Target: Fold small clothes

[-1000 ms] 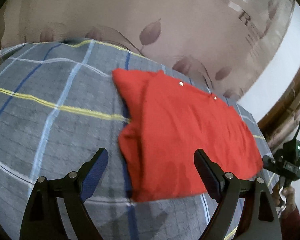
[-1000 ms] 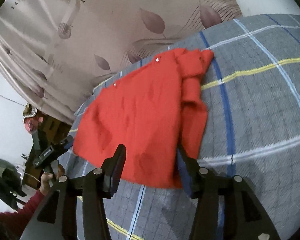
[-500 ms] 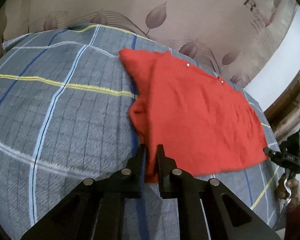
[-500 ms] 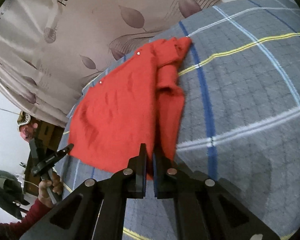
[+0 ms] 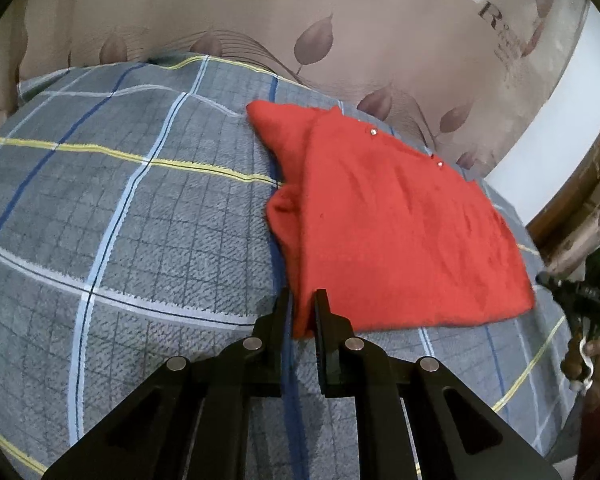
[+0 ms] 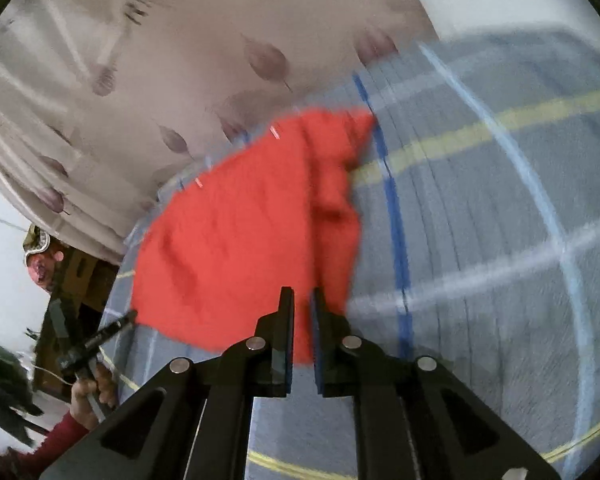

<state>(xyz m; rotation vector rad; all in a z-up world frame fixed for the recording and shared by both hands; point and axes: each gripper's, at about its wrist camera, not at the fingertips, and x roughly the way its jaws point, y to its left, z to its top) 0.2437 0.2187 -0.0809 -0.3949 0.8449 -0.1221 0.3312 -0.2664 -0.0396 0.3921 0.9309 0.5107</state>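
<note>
Counted: one red garment (image 5: 400,232) (image 6: 244,248), two small shiny studs (image 5: 373,131) on it, one plaid bedcover (image 5: 120,220) beneath it, one leaf-print curtain (image 5: 340,40) behind it, two tools: left tool (image 5: 301,308), right tool (image 6: 302,308).

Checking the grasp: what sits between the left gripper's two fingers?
In the left wrist view, the near corner of the red garment sits pinched between the left gripper fingers.

Motion-blurred red garment (image 6: 240,240), plaid blanket (image 6: 480,220)
</note>
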